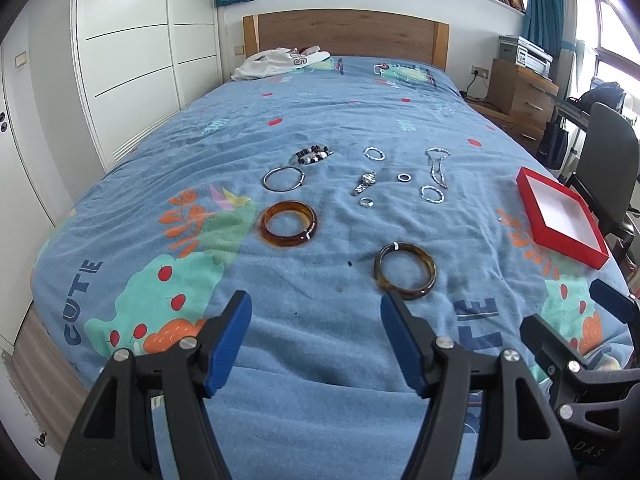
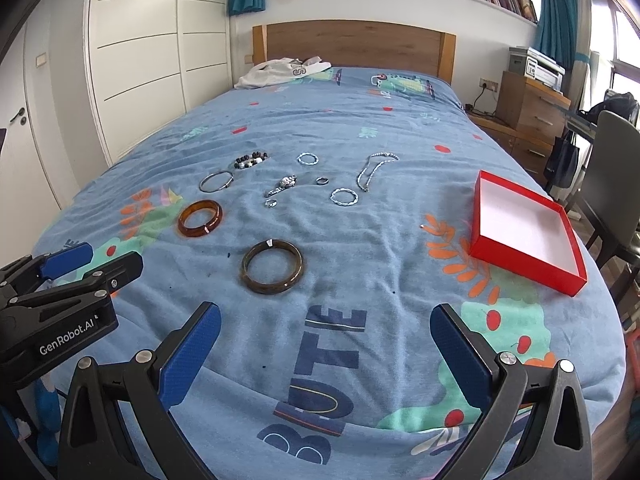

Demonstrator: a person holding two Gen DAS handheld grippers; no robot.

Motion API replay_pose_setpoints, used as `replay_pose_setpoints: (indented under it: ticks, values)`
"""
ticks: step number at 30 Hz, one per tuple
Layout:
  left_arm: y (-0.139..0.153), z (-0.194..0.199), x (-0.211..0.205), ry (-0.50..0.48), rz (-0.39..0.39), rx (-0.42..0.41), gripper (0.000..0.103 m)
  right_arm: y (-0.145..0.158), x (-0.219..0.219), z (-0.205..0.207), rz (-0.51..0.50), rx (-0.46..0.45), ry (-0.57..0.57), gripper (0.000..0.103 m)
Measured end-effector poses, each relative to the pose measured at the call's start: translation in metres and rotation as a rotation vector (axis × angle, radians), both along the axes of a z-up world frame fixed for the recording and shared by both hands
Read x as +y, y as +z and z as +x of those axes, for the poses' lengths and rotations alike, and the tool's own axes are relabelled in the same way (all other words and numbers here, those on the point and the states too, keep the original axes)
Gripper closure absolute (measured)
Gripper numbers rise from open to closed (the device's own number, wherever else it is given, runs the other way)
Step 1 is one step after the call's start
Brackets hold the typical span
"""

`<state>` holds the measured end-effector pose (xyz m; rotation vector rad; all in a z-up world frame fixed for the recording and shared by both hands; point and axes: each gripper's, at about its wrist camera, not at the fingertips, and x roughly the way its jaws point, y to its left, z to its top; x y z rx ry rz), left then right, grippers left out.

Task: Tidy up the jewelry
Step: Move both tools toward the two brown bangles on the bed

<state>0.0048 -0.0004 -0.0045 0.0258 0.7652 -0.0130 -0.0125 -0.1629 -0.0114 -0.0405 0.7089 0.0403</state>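
Jewelry lies spread on the blue bedspread. A dark brown bangle is nearest, an amber bangle to its left. Behind lie a thin silver bangle, a beaded bracelet, a watch, small rings, twisted silver bracelets and a silver chain. An empty red box sits at the right. My left gripper and right gripper are both open and empty above the bed's near end.
The right gripper's fingers show at the left view's right edge; the left gripper's body shows at the right view's left edge. White clothing lies by the wooden headboard. Wardrobe at left; drawers and a chair at right.
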Motion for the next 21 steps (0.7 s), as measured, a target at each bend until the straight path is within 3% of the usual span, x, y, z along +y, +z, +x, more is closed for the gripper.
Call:
replay_pose_setpoints:
  ticks: [21]
  values:
    - [-0.022,0.016,0.021,0.034,-0.016,0.045,0.038,-0.008,0.003,0.01,0.0,0.029,0.001,0.001]
